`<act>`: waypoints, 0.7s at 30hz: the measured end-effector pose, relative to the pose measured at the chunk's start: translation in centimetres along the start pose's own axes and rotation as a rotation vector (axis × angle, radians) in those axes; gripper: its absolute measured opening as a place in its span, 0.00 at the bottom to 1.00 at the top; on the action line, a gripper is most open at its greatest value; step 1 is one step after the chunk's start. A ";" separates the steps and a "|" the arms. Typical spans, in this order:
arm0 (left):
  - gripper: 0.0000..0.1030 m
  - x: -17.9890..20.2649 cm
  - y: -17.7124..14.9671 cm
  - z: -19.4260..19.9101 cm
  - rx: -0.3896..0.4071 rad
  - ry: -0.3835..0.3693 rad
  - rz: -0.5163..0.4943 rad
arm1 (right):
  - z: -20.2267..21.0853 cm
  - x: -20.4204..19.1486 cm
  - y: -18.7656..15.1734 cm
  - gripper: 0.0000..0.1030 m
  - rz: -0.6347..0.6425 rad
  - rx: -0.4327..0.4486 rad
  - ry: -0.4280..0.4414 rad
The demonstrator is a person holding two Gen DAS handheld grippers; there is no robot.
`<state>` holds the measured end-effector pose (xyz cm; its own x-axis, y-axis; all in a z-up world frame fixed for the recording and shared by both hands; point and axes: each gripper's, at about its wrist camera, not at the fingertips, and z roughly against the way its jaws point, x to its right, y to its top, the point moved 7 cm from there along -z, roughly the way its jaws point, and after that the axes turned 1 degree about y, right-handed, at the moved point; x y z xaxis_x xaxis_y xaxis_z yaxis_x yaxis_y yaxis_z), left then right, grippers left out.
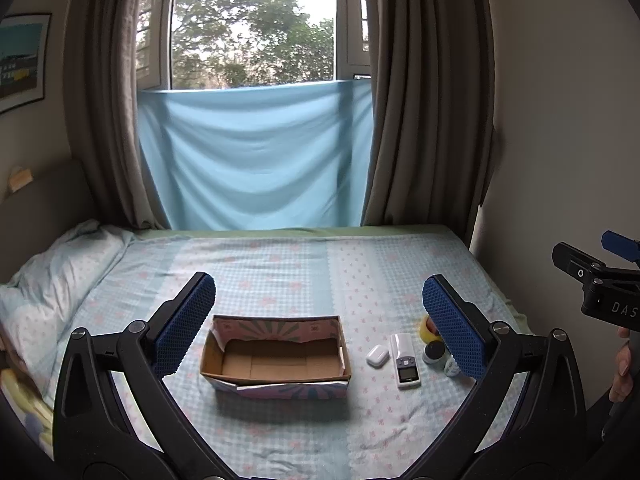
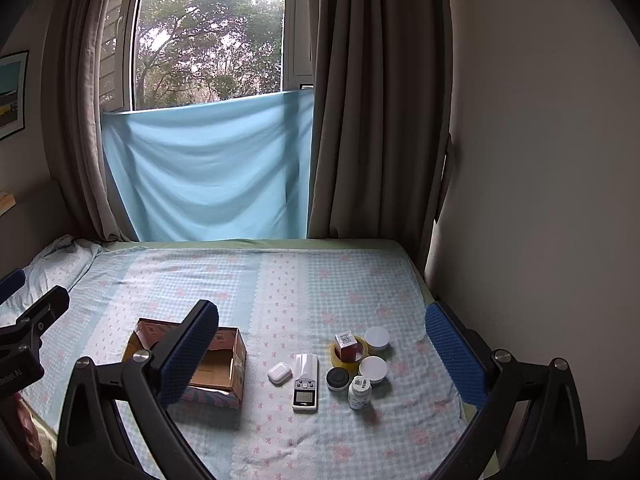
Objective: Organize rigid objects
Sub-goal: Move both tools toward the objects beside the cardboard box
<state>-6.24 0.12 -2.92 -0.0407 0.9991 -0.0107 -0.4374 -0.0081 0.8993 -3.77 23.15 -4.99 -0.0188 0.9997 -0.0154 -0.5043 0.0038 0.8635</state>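
An open cardboard box (image 1: 276, 360) sits empty on the bed; it also shows in the right wrist view (image 2: 224, 364). Right of it lie a white earbud case (image 2: 279, 372), a white remote (image 2: 305, 382), a black round lid (image 2: 337, 378), a white pill bottle (image 2: 359, 392), two white jars (image 2: 373, 369), and a red box inside a yellow tape roll (image 2: 346, 347). My left gripper (image 1: 318, 320) is open above the box. My right gripper (image 2: 322, 344) is open above the small items.
The bed has a blue checked sheet (image 2: 280, 280). A pillow (image 1: 60, 272) lies at the left. Curtains (image 2: 372, 120) and a window are behind. A wall (image 2: 540, 200) borders the bed on the right.
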 end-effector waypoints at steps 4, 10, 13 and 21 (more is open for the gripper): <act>1.00 0.0 0.0 -0.3 -0.008 0.001 -0.003 | -0.1 0.0 0.0 1.00 0.001 -0.001 -0.004; 1.00 0.1 -0.2 -0.8 -0.042 -0.040 0.003 | 0.0 -0.1 0.0 1.00 0.001 0.002 -0.010; 1.00 0.1 -0.5 -1.0 -0.055 -0.041 0.003 | 0.0 0.0 0.1 1.00 0.000 0.002 -0.010; 1.00 0.4 -0.4 -1.0 -0.060 -0.046 -0.007 | 0.1 -0.1 0.1 1.00 -0.002 0.003 -0.010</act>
<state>-6.95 0.47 -3.74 0.0033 1.0000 0.0040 -0.4903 -0.0019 0.8716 -3.76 23.08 -4.85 -0.0093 0.9999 -0.0127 -0.5018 0.0063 0.8650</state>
